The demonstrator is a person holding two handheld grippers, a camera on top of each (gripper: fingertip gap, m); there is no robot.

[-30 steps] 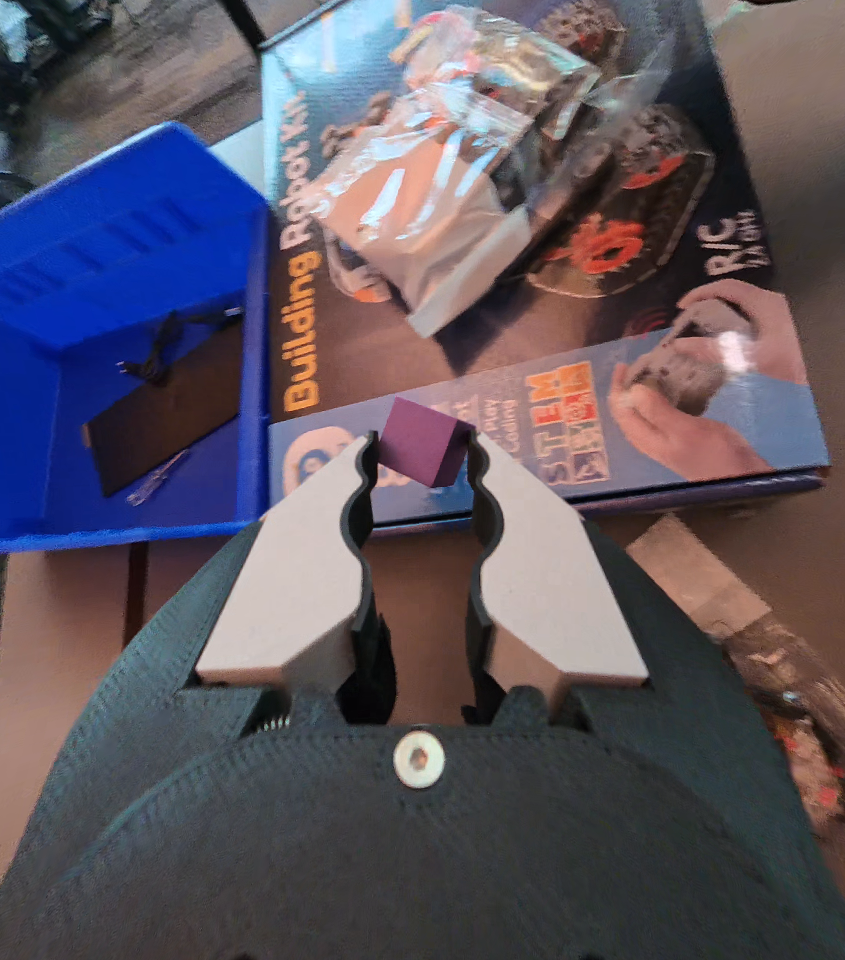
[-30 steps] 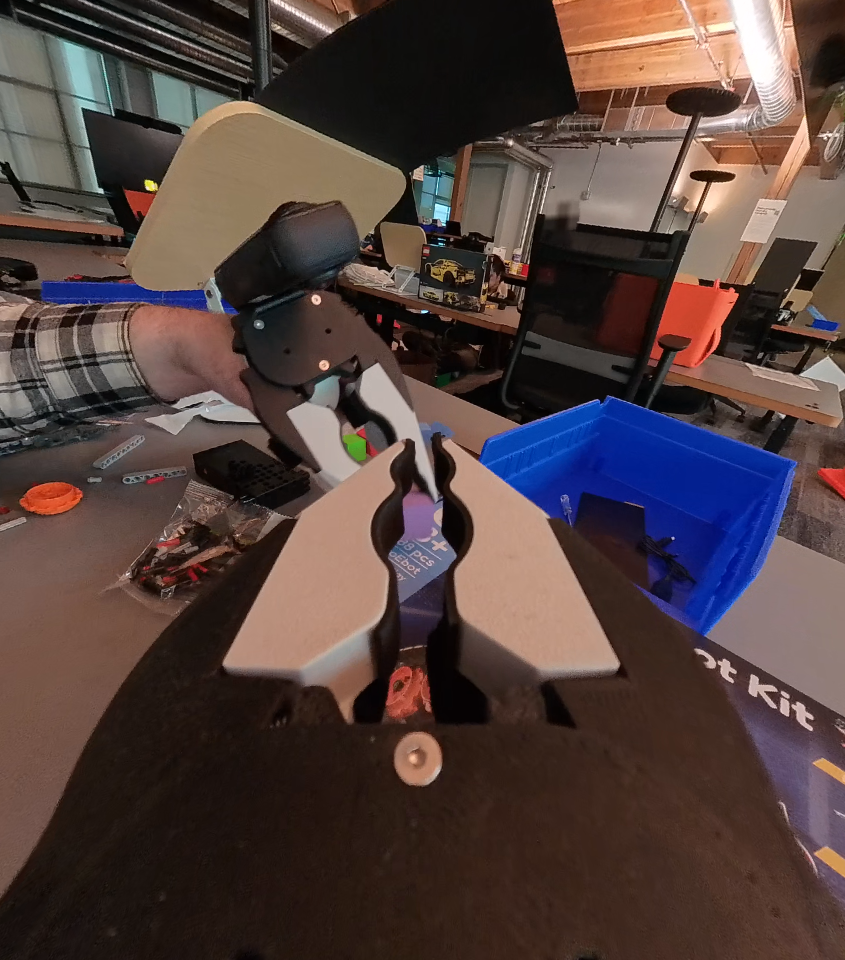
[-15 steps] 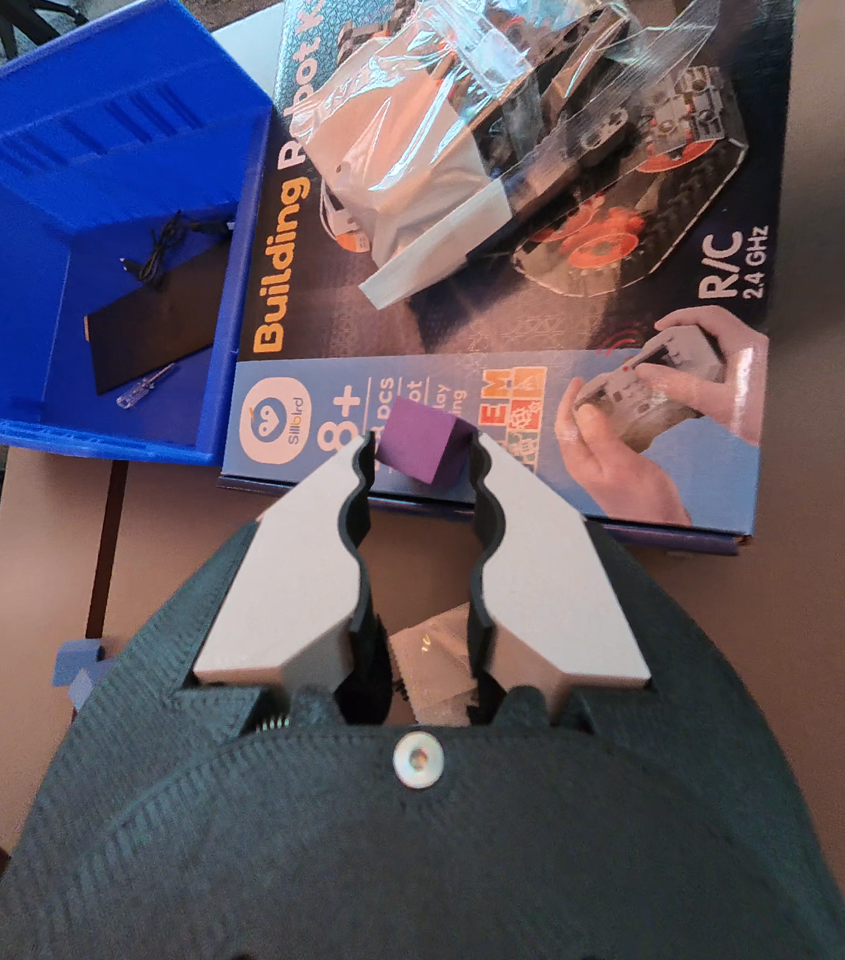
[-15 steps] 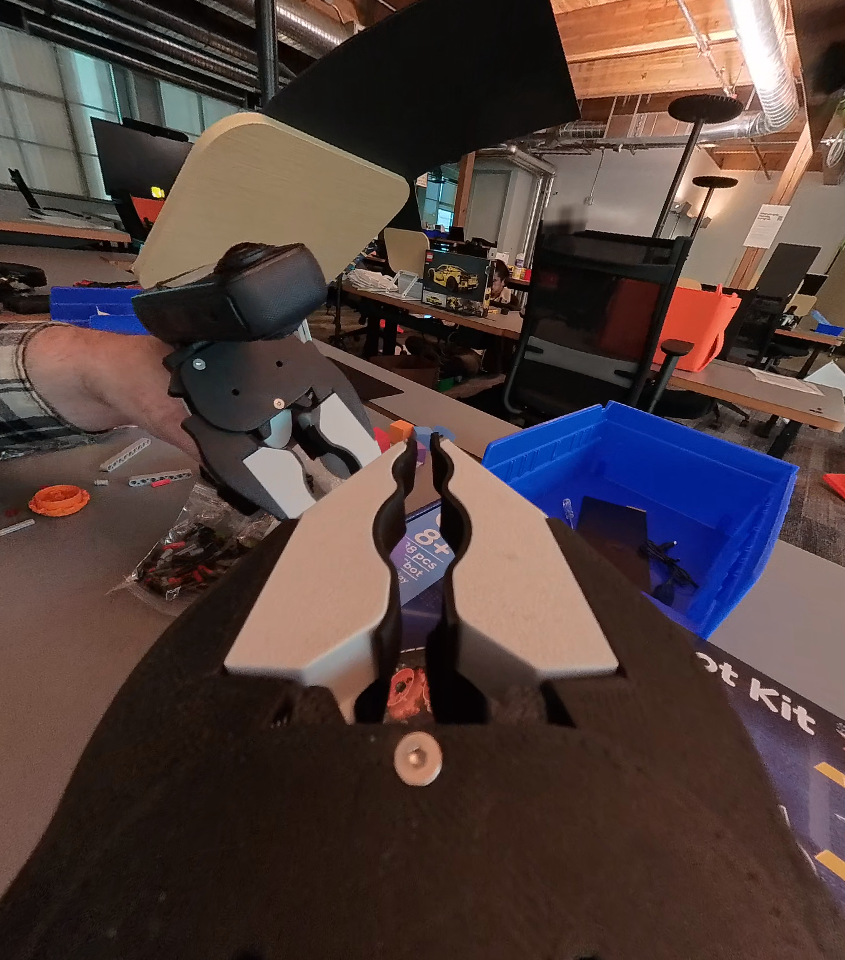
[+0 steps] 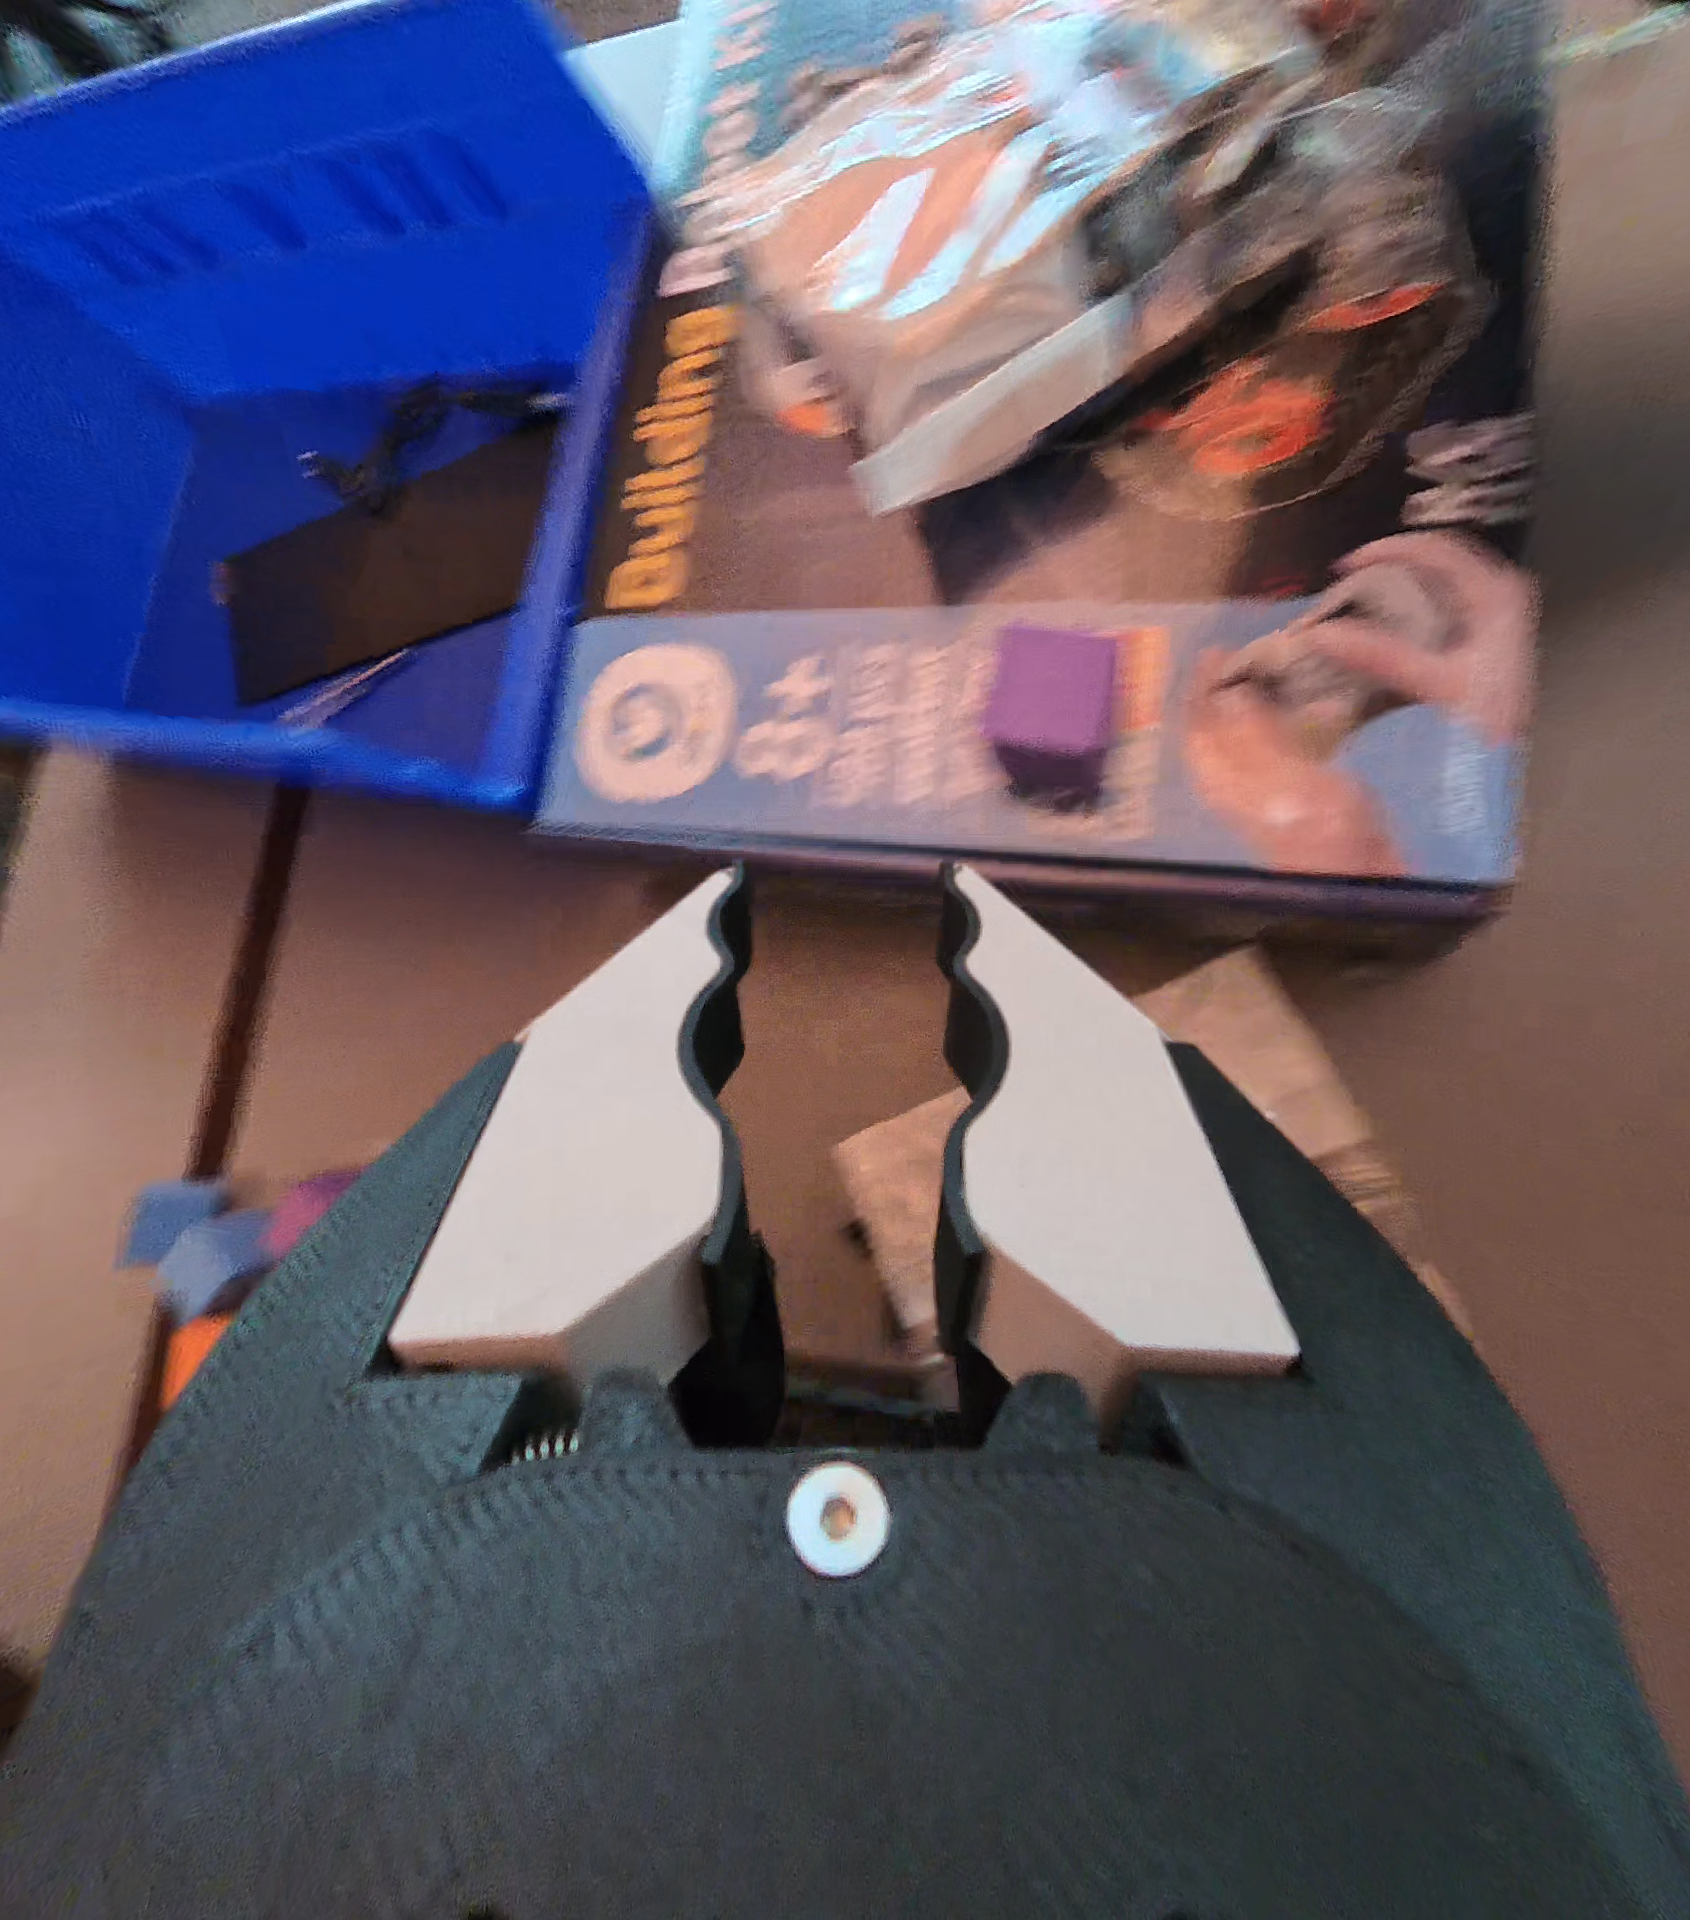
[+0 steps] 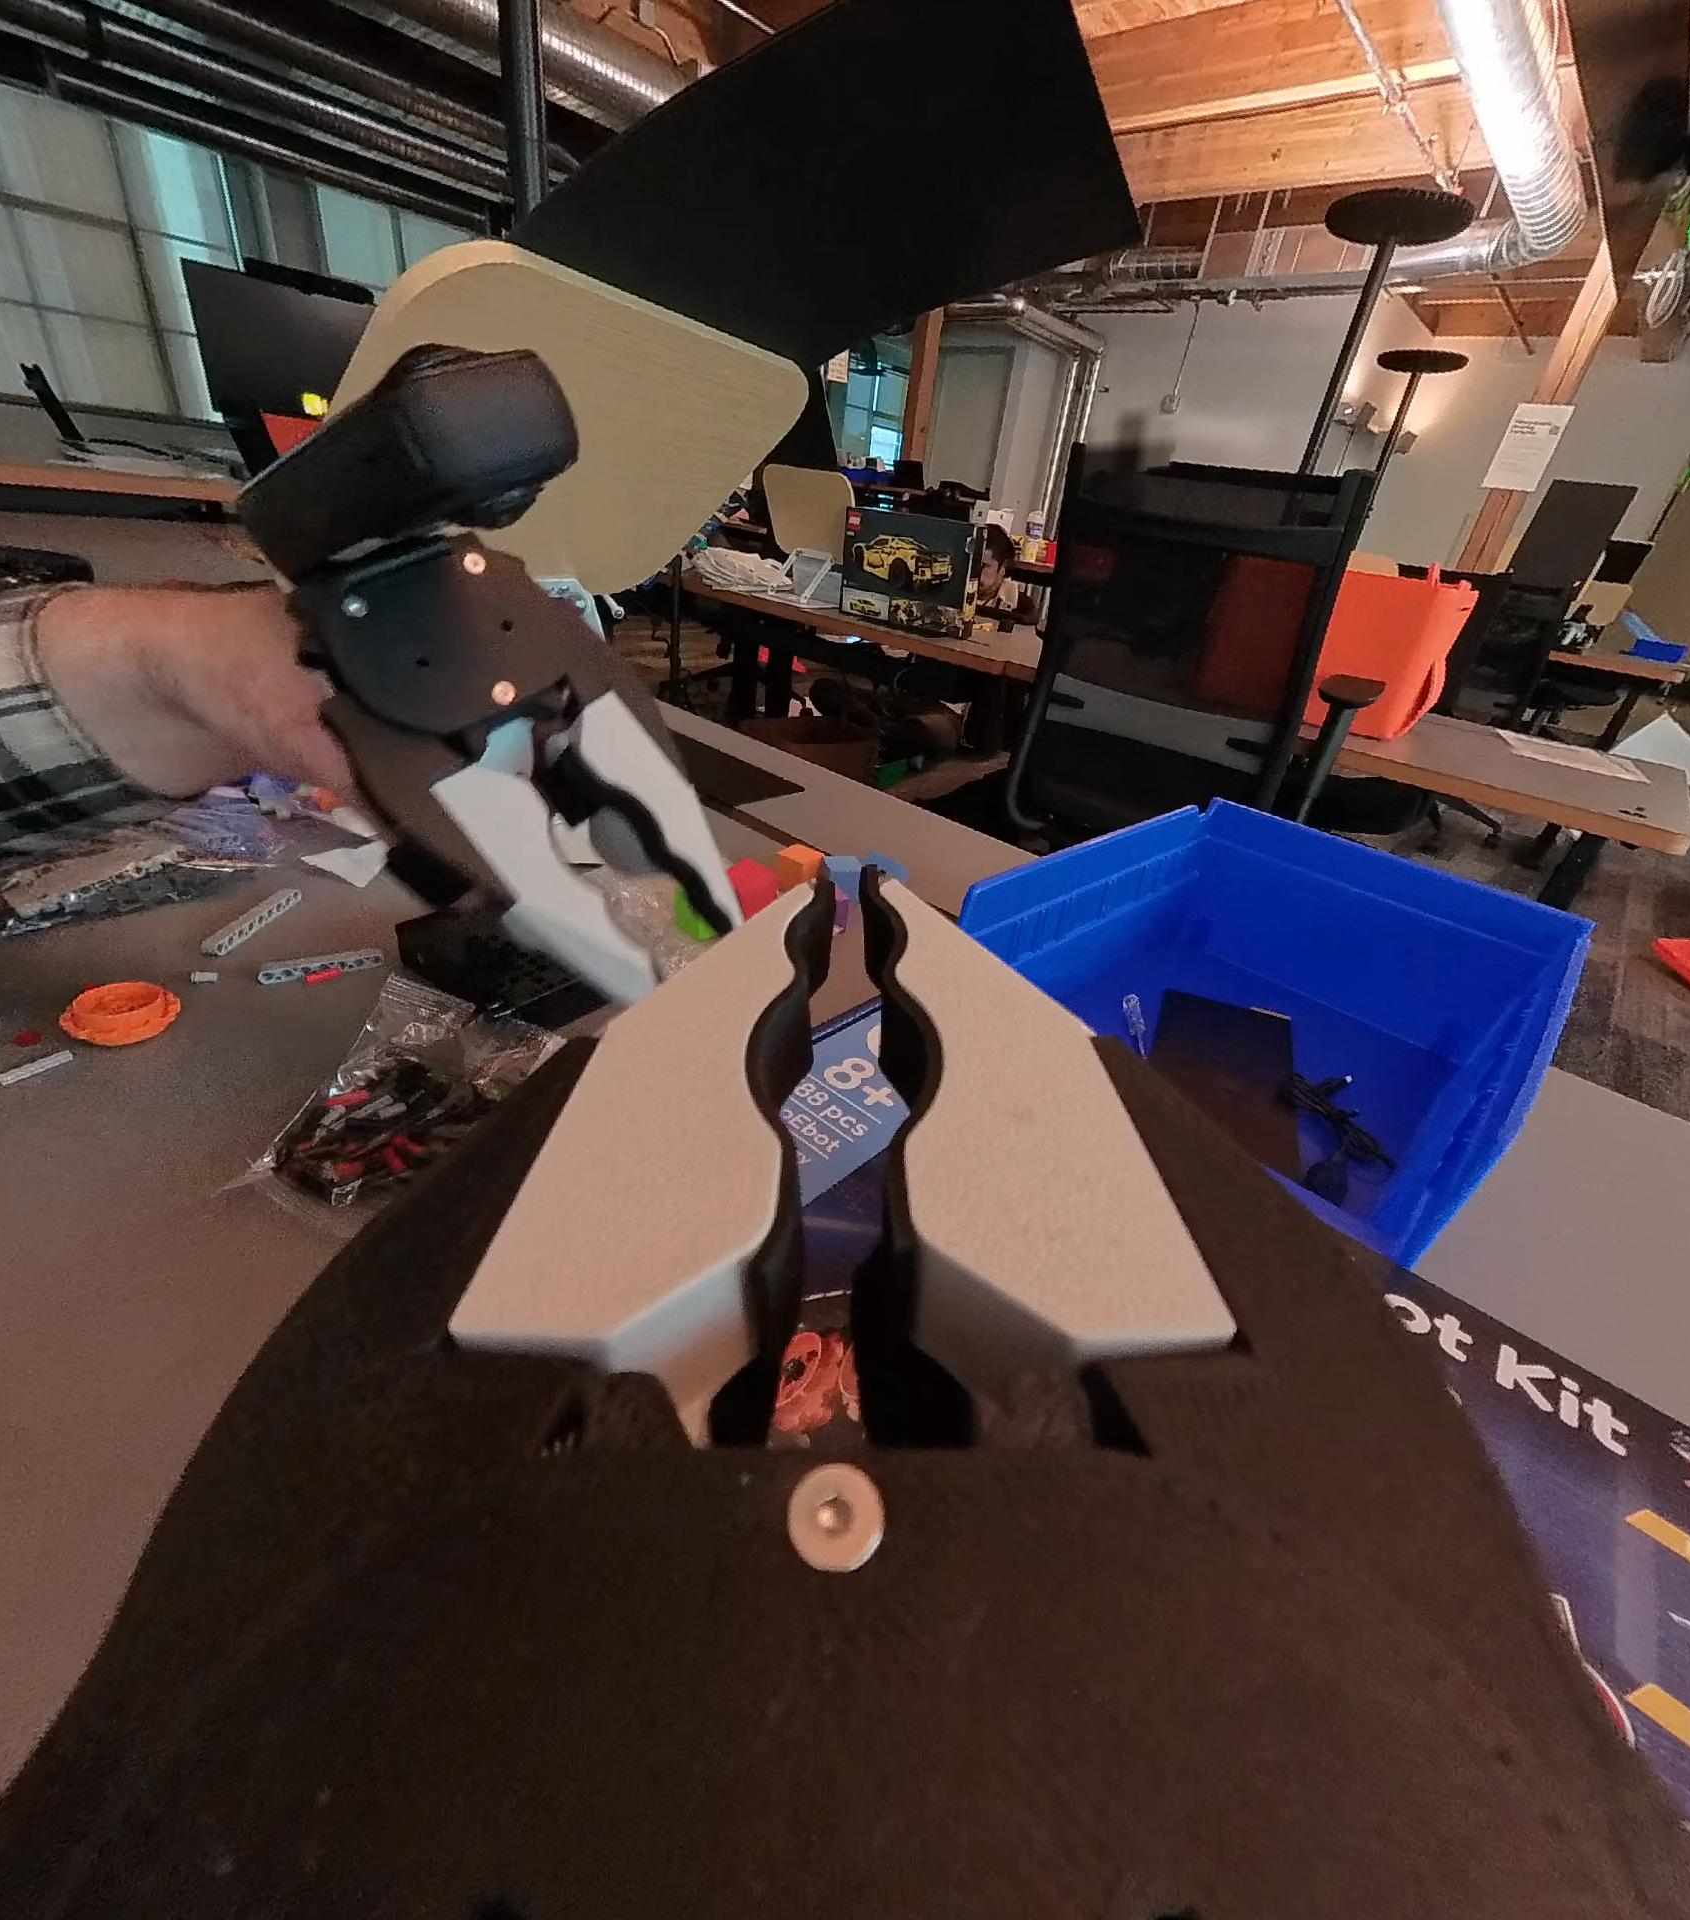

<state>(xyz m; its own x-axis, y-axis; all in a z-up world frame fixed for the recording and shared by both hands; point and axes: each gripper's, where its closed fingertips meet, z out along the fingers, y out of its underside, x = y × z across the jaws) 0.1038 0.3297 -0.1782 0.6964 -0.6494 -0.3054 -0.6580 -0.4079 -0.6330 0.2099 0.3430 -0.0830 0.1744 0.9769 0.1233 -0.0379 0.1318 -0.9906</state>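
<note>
My left gripper point(image 5: 846, 902) is open and empty, over the brown table just short of the near edge of a printed kit box point(image 5: 768, 520). A small purple cube point(image 5: 1054, 694) lies on the box's near strip, a little beyond my fingertips and to their right. The view is blurred. In the right wrist view the left gripper point(image 6: 685, 951) hangs tilted down with its jaws apart, held by a hand in a plaid sleeve point(image 6: 145, 707). My right gripper point(image 6: 846, 899) is shut on nothing, above the same box point(image 6: 1651, 1558).
A blue bin point(image 5: 249, 343) with a dark flat piece and a cable stands left of the box; it shows at right in the right wrist view point(image 6: 1288, 935). A clear plastic bag point(image 5: 976, 260) lies on the box. Coloured cubes point(image 6: 753, 883), a parts bag point(image 6: 384, 1112) and an orange ring point(image 6: 119, 1013) lie on the table. Tip to tip, the grippers are about 15 cm apart.
My left gripper has opened and let go of the purple cube, which now lies on the box. The gripper has drawn back from it. My right gripper has stayed still.
</note>
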